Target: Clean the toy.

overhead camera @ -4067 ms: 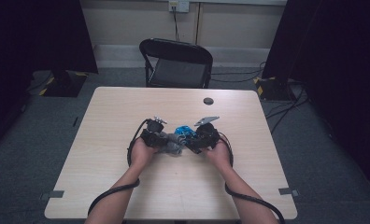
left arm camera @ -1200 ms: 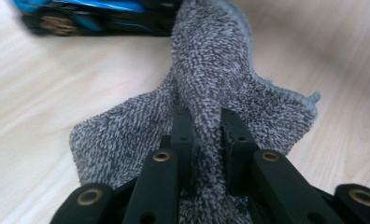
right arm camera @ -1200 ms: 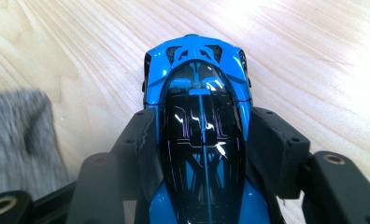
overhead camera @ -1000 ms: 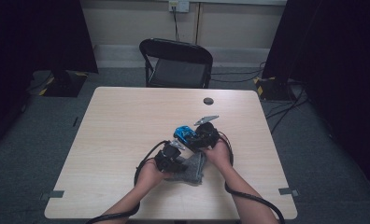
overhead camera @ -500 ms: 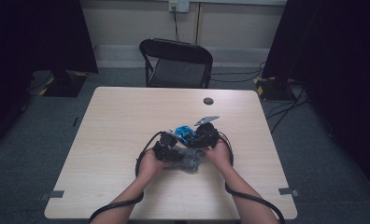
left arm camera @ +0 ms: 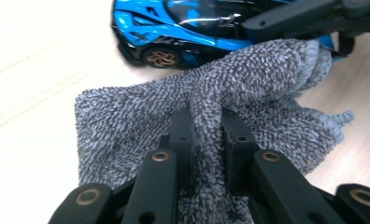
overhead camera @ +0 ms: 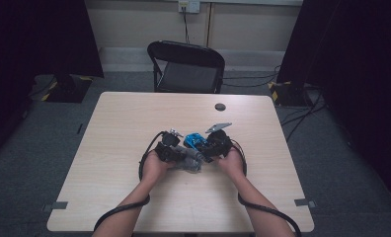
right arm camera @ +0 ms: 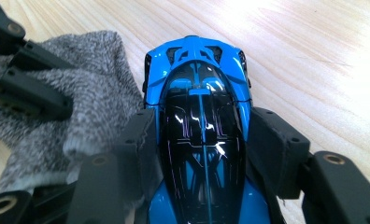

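We hold a blue toy car (right arm camera: 199, 140) steady on the pale wooden worktop (overhead camera: 109, 148), a little nearer to us than its middle, while a grey terry cloth (left arm camera: 248, 88) lies bunched against the car's side, ready for a wipe. Our right tongs (right arm camera: 199, 154) are clamped on the car, one pad pressed to each flank just behind its nose, the glossy black canopy showing between them. Our left tongs (left arm camera: 206, 135) are pinched together on a raised fold of the cloth, the rest of which spreads flat on the worktop beside the car. In the high view both hands meet around the car (overhead camera: 196, 140), the left tongs (overhead camera: 176, 153) on its left and the right tongs (overhead camera: 211, 145) on its right, with the cloth (overhead camera: 189, 160) on the car's near side. To do this step well, we judge that the right grip should stay firm and low so that the car cannot roll on its wheels, while the left hand drags the pinched fold along the bodywork in short, light strokes, keeping the cloth clear of the right pads. A small dark disc (overhead camera: 220, 106) lies well beyond the car, near the worktop's far edge.
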The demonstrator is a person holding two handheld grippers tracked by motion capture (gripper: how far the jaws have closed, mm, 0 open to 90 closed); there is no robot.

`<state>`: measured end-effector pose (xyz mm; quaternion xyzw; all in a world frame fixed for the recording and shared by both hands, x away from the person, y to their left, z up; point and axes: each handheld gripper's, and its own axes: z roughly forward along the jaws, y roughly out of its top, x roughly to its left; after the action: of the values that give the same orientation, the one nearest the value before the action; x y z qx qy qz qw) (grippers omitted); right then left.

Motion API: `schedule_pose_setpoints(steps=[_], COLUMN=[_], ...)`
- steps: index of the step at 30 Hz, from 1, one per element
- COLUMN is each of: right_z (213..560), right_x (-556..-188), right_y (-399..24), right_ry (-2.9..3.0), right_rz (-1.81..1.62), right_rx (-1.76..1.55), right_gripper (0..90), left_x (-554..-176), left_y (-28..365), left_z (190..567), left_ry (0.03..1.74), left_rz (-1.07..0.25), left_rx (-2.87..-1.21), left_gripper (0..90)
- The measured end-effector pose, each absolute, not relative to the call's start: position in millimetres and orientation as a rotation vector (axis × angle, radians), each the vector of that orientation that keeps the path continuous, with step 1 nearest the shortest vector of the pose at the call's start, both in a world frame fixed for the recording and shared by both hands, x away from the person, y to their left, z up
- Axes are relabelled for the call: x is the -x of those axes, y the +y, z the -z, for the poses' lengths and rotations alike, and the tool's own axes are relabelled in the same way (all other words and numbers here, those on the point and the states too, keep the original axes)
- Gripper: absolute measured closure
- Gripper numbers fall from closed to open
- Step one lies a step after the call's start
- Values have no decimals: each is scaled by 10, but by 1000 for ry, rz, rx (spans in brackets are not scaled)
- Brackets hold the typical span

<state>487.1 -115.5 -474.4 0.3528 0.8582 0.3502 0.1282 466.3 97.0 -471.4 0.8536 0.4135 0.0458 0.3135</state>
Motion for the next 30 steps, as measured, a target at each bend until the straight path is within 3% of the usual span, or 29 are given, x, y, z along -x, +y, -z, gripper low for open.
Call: schedule_pose_setpoints(steps=[30], right_z=[4750], right_x=[-4864], right_y=[-1160], right_ry=[2490], right_rz=[-1029], right_rx=[-1028], right_gripper=[434], left_x=[-4881], left_y=[1263], left_z=[4693], left_ry=[1243], left_rz=[-223], left_rx=[-2193], left_gripper=[774])
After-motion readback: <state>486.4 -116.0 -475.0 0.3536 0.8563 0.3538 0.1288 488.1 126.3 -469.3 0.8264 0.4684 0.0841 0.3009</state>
